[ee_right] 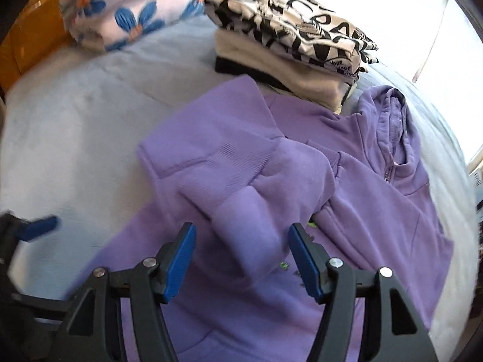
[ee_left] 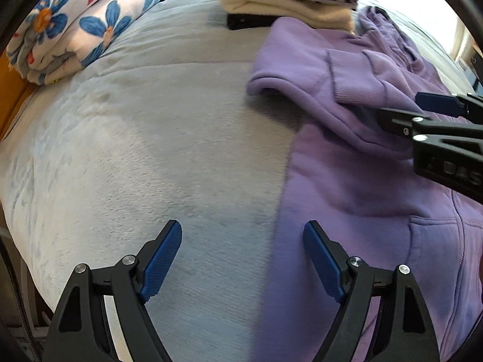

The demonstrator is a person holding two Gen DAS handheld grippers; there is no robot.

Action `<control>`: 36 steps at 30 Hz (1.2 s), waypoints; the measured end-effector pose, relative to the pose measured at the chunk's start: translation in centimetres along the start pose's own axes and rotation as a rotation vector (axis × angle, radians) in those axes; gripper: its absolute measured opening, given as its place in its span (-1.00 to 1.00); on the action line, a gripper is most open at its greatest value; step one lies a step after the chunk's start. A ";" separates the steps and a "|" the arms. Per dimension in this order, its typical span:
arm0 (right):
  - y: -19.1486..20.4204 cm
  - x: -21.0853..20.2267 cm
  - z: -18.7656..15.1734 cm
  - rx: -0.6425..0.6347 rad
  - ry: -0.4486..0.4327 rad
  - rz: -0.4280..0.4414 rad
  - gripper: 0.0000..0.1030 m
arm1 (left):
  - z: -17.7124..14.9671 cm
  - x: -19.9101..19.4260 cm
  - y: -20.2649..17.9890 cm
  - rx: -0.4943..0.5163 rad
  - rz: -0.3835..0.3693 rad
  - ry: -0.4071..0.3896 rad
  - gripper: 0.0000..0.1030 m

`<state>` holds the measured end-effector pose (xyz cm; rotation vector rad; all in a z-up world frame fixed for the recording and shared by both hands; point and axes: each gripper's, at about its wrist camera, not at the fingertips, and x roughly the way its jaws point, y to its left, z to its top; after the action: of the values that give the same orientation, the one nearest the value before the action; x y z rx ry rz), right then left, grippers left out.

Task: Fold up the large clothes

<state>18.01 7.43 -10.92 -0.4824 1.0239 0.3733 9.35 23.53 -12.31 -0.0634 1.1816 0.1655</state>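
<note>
Here the soft purple fleece zip hoodie [ee_right: 271, 181] lies on the pale grey plush blanket [ee_left: 135, 150], sleeves folded inward. Your left gripper [ee_left: 243, 259] and right gripper [ee_right: 241, 259] gape empty — next, probably, you seize the hem and fold it upward.

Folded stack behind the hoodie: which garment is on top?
The black-and-white lettered garment tops the stack; a plain cream folded piece lies under it, and a black layer sits lowest. Only the top one carries print.
</note>
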 end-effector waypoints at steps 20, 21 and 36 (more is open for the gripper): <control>-26.6 0.5 -11.0 0.804 0.006 0.064 -0.14 | 3.1 -1.5 -5.7 0.105 -0.108 -0.076 0.58; -27.2 0.8 -12.4 0.819 0.018 0.080 -0.14 | 3.5 -1.5 -5.9 0.114 -0.117 -0.080 0.58; -33.1 2.0 -13.6 0.862 0.034 0.178 0.16 | 17.9 6.4 -8.9 0.156 -0.249 0.042 0.58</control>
<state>26.08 -27.45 -11.72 0.3796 1.1559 0.0542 29.50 17.77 -11.75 -0.0767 1.2144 -0.1478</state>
